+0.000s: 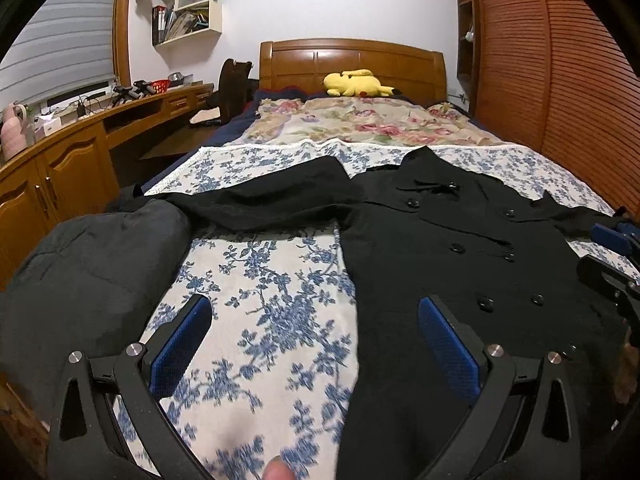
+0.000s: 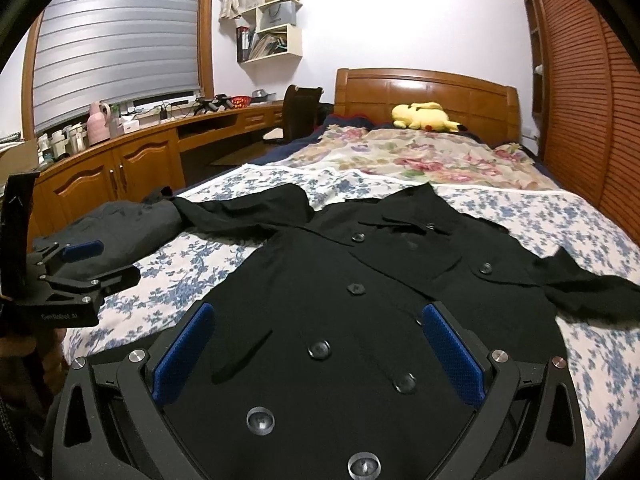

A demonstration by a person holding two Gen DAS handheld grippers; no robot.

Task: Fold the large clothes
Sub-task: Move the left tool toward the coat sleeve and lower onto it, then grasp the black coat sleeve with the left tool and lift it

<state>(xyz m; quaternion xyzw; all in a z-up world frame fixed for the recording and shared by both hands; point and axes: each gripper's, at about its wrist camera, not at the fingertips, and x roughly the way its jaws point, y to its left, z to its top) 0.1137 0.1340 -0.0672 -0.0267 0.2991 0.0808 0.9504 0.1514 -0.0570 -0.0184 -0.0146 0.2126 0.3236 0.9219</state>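
Left wrist view: black coat [image 1: 440, 248] spread flat on bed [image 1: 272, 304], buttoned front up, sleeves out. No fold made yet. Left tongs [image 1: 316, 340] released, empty; right tongs [image 2: 318, 354] released above coat hem.

Blue-and-white floral bedspread [image 1: 272, 312], pink floral cream blanket [image 2: 420, 156] beyond it, yellow plush toy [image 1: 356, 83] against carved wooden headboard [image 2: 424, 88], louvred wooden wardrobe doors [image 1: 560, 80], white wall shelves [image 2: 276, 24], grey window blind [image 2: 116, 40], long wooden desk [image 2: 132, 152]

Matt black cloth coat [image 2: 360, 288], glossy plastic buttons [image 2: 319, 349]; glossy wood headboard [image 1: 352, 62]; printed cotton bedspread [image 1: 260, 312].
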